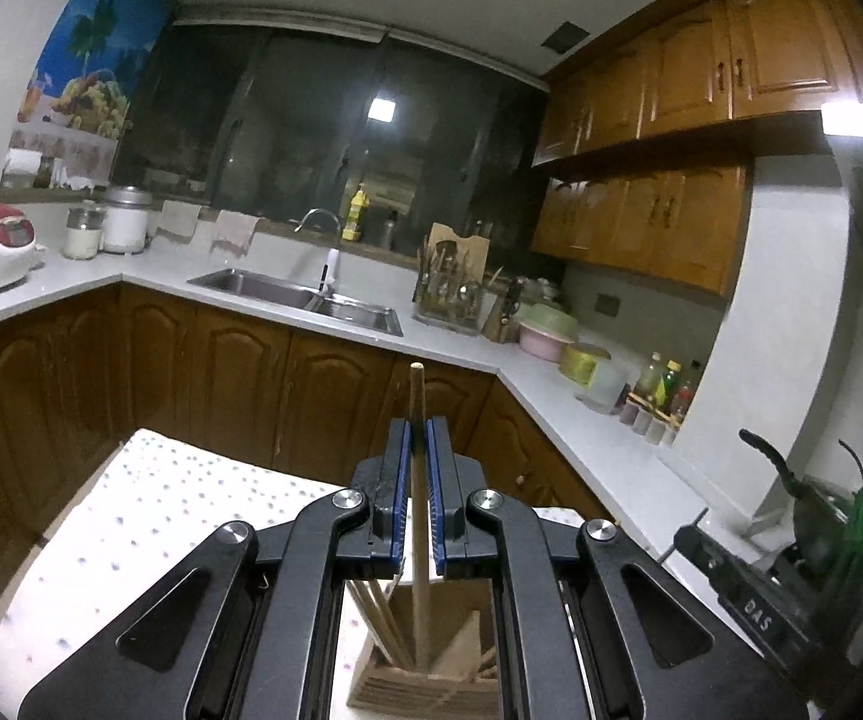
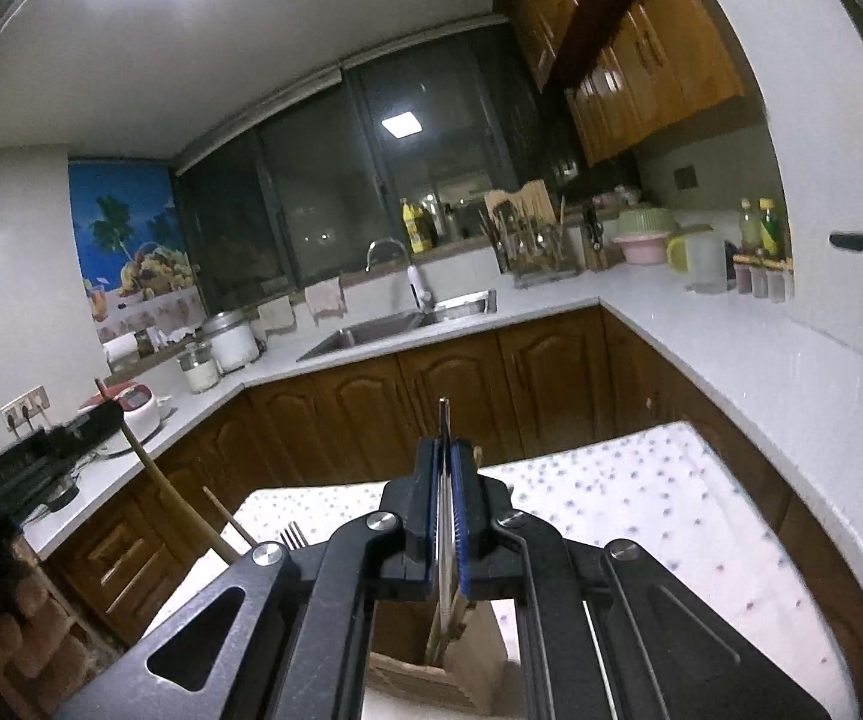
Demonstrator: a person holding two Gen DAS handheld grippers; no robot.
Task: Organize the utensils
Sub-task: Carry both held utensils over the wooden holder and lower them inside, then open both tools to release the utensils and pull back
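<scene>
I'm pinching wooden stick (image 1: 416,414) in left gripper (image 1: 418,438), lower centre, over wooden holder (image 1: 425,675). Right gripper (image 2: 445,456) pinching thin metal utensil handle (image 2: 443,420) above cardboard box (image 2: 431,669).

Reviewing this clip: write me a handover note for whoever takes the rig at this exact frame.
Left claw: shut on a wooden stick utensil, upright, its lower end down in the wooden holder.
Right claw: shut on a thin metal utensil, which also reaches down into the holder's compartment; its type is hard to tell.
Done: chopsticks already stand in the holder, on the dotted cloth.
Left: release both utensils into their compartments; a fork shows near the holder, its placement unclear.
</scene>
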